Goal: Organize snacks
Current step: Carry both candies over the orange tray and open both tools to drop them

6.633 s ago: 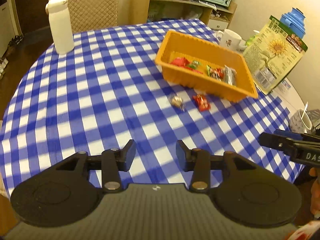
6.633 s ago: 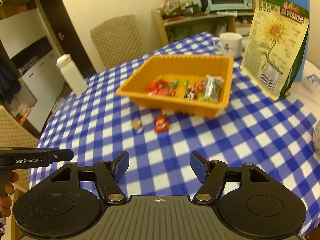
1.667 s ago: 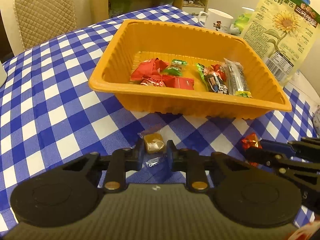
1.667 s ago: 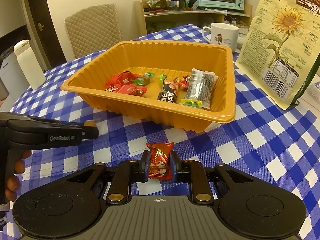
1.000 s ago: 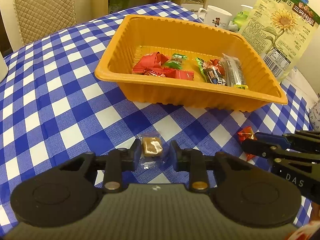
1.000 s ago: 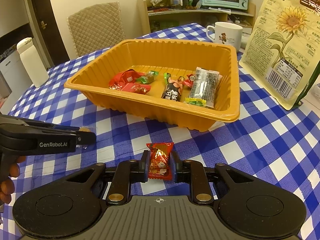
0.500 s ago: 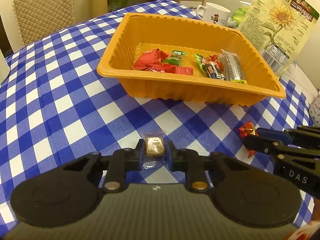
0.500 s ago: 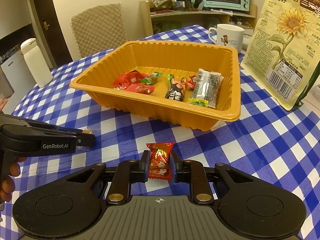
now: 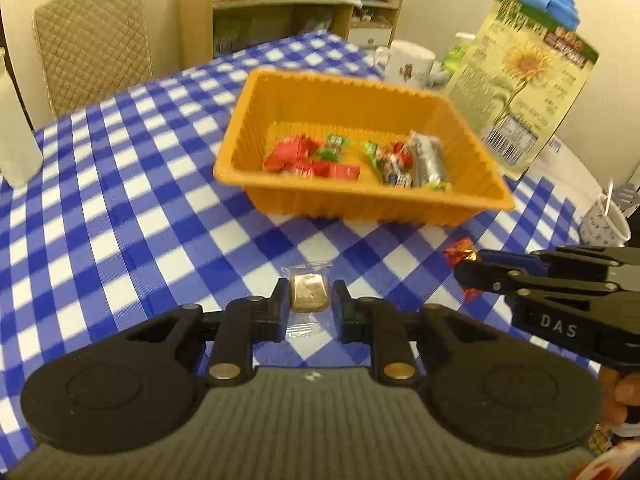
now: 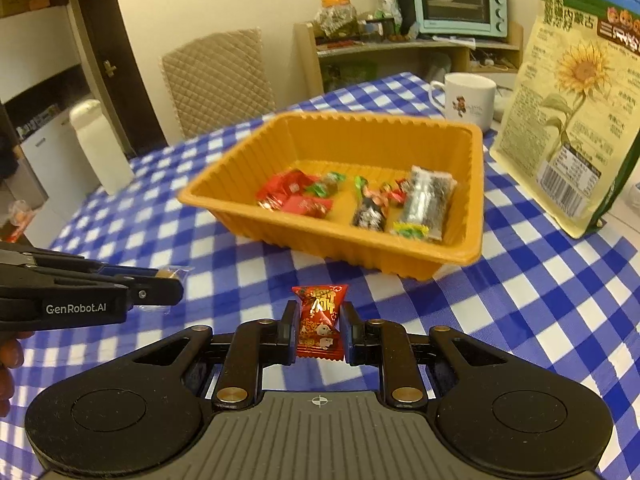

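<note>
Your left gripper is clamped on the brown candy in a clear wrapper, squarely between its pads and above the checked tablecloth. Your right gripper pinches the red candy the same way, upright between its fingers. Both hang on the near side of the orange tray, which holds more wrapped snacks.

A tray sits on the tabletop with wrapped snacks lying inside it. Behind the tray stands a mug, and to the tray's right a large bag stands upright. A bottle stands well to the tray's left. A chair is behind the tabletop, a shelf beyond it carrying an oven.
</note>
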Tool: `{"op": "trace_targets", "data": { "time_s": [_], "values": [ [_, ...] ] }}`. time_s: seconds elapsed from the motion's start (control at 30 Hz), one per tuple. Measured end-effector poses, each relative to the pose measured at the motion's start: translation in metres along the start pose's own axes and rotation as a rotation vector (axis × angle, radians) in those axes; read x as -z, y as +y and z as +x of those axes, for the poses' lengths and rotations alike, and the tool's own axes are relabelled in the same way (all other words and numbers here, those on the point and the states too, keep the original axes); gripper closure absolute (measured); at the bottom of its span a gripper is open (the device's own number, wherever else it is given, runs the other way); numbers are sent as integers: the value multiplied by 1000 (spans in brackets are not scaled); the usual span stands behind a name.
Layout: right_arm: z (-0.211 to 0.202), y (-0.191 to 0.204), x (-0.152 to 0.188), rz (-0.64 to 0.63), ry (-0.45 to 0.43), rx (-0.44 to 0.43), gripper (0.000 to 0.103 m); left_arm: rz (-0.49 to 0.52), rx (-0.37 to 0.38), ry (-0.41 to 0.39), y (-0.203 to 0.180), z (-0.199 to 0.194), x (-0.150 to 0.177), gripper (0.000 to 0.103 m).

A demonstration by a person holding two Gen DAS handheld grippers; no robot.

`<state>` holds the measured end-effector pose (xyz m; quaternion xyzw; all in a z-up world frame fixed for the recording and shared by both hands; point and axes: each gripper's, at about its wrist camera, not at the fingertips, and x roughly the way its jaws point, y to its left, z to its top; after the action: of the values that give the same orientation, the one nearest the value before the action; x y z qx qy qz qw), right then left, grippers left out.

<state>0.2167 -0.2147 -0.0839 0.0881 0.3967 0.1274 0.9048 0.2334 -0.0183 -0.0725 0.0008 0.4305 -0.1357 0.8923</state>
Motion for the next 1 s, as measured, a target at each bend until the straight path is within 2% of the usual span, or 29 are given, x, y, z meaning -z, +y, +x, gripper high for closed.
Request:
{"op": "trace_targets", "data": {
  "time_s": [0.2,0.47,0.67,1.0],
  "values": [
    [-9,2,-24,2,-55,-37,81,18,19,-75,-8,-12,-29,84],
    [8,-11,-62,16,-101,-34,81,47,34,-128,-20,8,-72,84],
    [33,-32,-89,61,-102,-21,81,56,23,-126,-20,38,-105,84],
    [75,-60,-120,101,-82,-2,81,52,26,-92,-14,90,-141,83]
  ]
}}
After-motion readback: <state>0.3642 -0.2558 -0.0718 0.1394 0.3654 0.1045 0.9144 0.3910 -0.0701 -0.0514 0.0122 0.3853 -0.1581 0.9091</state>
